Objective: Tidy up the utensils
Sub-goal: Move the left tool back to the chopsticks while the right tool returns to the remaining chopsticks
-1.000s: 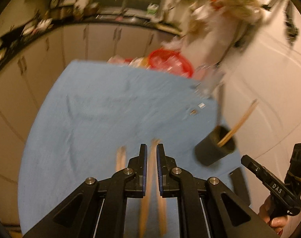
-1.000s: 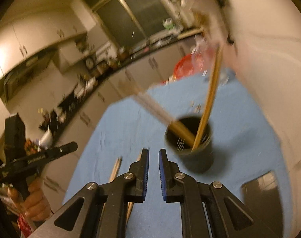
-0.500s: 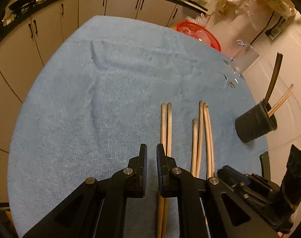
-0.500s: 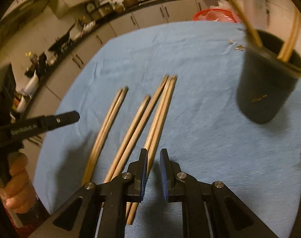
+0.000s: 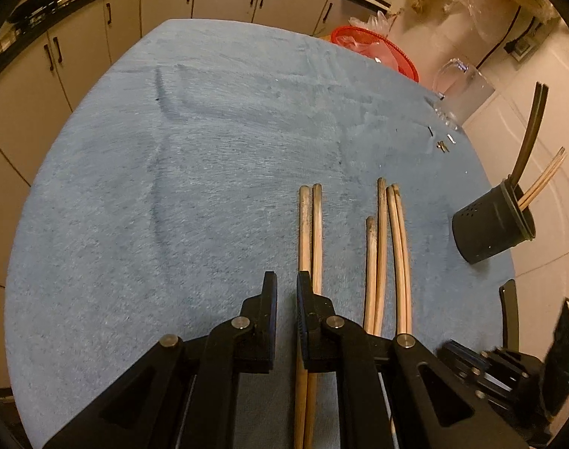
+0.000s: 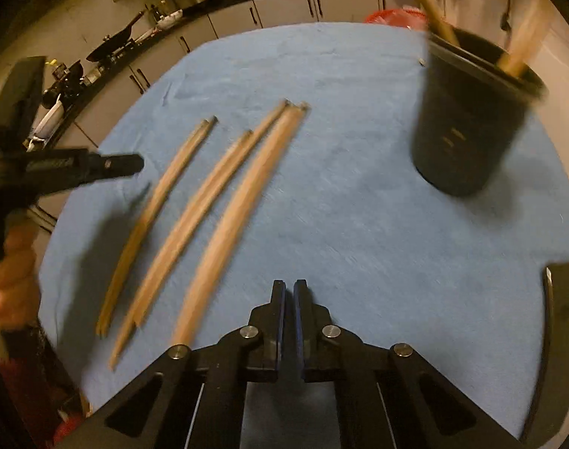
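Chopsticks (image 5: 310, 232) lie in three pairs on the blue-covered desk (image 5: 172, 187), left of the dark utensil holder (image 5: 490, 230). The left tool (image 5: 283, 284) hovers beside the leftmost pair, nearly closed and empty; the right tool (image 6: 289, 292) likewise, gripping nothing.

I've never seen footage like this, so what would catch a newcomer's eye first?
Probably the wooden chopsticks lying in loose pairs on the blue cloth, ahead of the left gripper. Next, the black holder at the right, with a few sticks already standing in it.
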`<state>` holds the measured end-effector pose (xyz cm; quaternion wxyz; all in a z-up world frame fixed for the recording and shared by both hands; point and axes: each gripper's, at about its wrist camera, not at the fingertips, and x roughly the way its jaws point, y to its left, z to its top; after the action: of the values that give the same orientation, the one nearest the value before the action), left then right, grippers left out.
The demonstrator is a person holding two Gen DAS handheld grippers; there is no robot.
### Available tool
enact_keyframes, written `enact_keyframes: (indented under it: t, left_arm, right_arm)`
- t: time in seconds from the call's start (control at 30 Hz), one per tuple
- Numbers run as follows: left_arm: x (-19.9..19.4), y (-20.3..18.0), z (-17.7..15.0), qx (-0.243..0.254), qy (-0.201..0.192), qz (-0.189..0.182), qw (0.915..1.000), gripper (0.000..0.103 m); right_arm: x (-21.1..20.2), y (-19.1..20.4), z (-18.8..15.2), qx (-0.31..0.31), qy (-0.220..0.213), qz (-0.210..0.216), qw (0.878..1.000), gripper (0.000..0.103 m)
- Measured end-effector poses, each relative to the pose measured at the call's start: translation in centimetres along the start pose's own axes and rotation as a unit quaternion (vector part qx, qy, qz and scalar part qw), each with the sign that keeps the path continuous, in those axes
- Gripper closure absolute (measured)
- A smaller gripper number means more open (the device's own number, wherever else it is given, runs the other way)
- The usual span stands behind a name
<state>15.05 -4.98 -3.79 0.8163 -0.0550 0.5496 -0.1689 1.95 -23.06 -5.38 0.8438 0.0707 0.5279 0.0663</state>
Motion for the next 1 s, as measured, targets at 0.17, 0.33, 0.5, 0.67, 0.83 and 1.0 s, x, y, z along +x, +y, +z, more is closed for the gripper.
enact_keyframes:
  t: [0.17, 0.33, 0.5, 0.67, 0.83, 1.0]
  left_arm:
    - [2.1, -0.9, 2.0, 0.001, 0.013, 0.006, 0.9999, 0.085]
    - [4.0, -1.8, 3.9, 0.006, 0.022, 0.02, 0.9995, 0.085]
    - [4.9, -2.1, 4.6, 0.016, 0.02, 0.041, 0.9988, 0.086]
    - [4.6, -1.2, 4.2, 0.014, 0.01, 0.073, 0.9972, 0.094]
    - [3.0, 1.7, 2.2, -0.005, -0.006, 0.084, 0.9964, 0.093]
    - [2.4, 2.7, 1.3, -0.008, -0.013, 0.075, 0.997, 0.094]
  right_arm:
    - [-2.3, -1.9, -1.3, 0.02, -0.018, 0.01, 1.0, 0.096]
    - [-2.6, -2.8, -1.2, 0.044, -0.025, 0.024, 0.998, 0.096]
    - [-2.8, -2.9, -0.6, 0.051, -0.024, 0.028, 0.998, 0.096]
    - [-2.9, -1.8, 1.3, 0.046, -0.036, 0.023, 0.998, 0.096]
    - [-2.1, 0.4, 5.4, 0.045, -0.055, 0.011, 0.997, 0.096]
    - [1.1, 1.6, 9.7, 0.057, -0.037, -0.002, 0.998, 0.095]
